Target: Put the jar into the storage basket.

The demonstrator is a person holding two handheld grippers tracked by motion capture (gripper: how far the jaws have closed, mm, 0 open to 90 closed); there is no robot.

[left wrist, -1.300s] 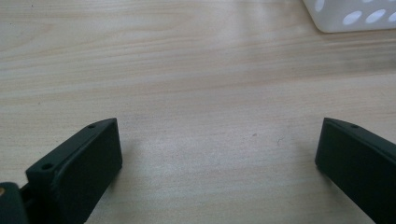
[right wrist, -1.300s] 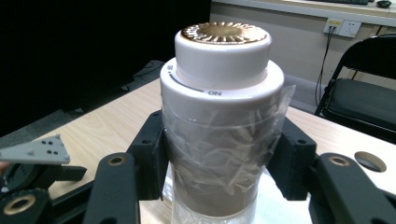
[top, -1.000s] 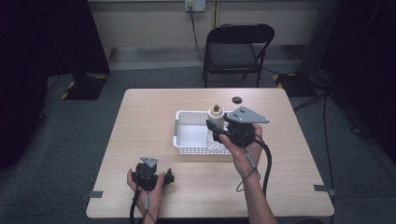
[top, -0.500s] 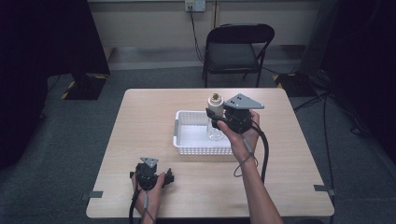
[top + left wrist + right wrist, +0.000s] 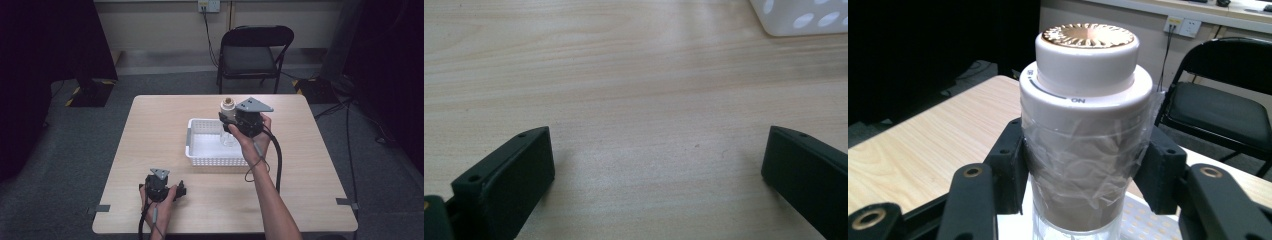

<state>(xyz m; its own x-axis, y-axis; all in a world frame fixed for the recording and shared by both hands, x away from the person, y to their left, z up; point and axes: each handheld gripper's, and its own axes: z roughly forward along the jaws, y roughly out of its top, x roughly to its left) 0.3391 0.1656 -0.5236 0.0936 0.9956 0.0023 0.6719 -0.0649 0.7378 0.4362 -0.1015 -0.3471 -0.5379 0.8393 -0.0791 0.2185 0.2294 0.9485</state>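
From above we see our right gripper [image 5: 231,121] holding a jar [image 5: 228,107] upright over the far right corner of the white perforated basket [image 5: 200,150], near the middle of the wooden table [image 5: 150,125]. The right gripper view adds what the high view cannot: the jar's white dial cap with a gold top and "ON" marking [image 5: 1087,55], plastic wrap around its body, and both black jaws clamped against its sides. Our left gripper [image 5: 177,190] rests low at the near table edge; the left gripper view shows its jaws spread wide over bare wood, the basket's corner [image 5: 804,17] well ahead. The table's left half lies open; a black folding chair [image 5: 255,50] stands beyond the far edge.
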